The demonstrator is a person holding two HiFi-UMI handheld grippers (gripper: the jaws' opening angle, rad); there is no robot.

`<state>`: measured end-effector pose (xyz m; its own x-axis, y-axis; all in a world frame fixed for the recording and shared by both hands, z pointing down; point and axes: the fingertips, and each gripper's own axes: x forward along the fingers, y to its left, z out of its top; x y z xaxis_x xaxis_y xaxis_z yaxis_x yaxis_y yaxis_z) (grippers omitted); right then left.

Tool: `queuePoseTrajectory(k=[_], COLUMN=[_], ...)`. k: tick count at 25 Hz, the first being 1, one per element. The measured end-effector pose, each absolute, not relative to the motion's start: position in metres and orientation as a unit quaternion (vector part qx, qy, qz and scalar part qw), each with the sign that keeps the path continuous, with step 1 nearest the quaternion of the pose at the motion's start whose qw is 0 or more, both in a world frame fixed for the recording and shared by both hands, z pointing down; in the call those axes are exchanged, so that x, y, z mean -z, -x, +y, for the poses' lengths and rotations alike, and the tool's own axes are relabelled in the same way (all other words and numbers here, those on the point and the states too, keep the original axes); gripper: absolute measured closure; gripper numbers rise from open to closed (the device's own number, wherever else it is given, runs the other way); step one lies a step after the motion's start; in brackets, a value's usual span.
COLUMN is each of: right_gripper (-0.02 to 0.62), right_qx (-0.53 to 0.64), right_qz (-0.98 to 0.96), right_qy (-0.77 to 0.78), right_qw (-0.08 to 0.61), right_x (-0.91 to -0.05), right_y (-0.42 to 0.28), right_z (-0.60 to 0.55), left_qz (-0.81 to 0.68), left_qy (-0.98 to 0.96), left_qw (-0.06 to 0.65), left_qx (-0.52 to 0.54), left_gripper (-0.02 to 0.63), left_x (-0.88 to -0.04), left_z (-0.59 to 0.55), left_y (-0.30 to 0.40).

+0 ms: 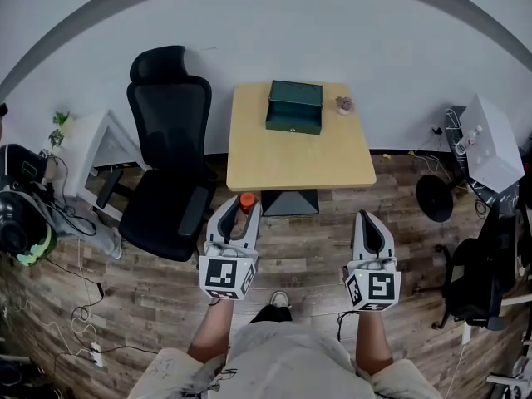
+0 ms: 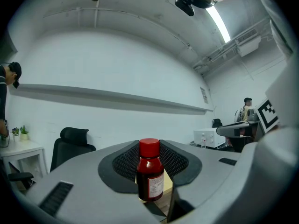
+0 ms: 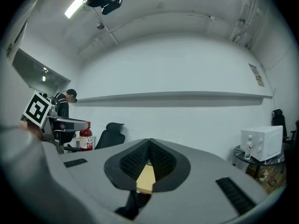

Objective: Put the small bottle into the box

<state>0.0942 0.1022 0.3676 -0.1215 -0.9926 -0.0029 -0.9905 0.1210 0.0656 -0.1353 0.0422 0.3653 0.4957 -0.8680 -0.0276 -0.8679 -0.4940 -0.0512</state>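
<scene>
Pinching small bottle (image 2: 150,177) at its body below the red cap (image 2: 149,147): left claw (image 1: 240,212); item likely light, rigid, slick. Right claw (image 3: 149,146) pressed together, empty.

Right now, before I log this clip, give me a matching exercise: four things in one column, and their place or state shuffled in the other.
Things:
1. small bottle
2. box
3. right tongs
4. office chair

Place or state:
A. standing left of the table
B. shut, holding nothing
C. clamped upright in the left tongs
D. lid closed, at the table's far edge

Pairs: 1-C, 2-D, 3-B, 4-A
</scene>
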Motion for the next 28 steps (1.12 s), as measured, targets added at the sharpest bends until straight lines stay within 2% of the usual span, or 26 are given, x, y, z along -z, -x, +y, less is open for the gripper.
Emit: queuePoseTrajectory(k=[12, 28], right_gripper=[0.58, 0.58], right_qx=[0.024, 0.036], right_qz=[-0.745, -0.755], right_qy=[-0.666, -0.655], right_qw=[0.029, 0.002], right_x=[-0.373, -0.365], right_y=[-0.087, -0.154], right_z=[0.032, -0.106], left_qz=[0.501, 0.498], left_qy=[0.865, 0.867], left_qw=[0.019, 0.037], left_qx=[0.0, 0.005], left_gripper=[0.471, 0.471], left_x=[-0.373, -0.364], left_z=[-0.032, -0.159], left_y=[0.142, 0.066])
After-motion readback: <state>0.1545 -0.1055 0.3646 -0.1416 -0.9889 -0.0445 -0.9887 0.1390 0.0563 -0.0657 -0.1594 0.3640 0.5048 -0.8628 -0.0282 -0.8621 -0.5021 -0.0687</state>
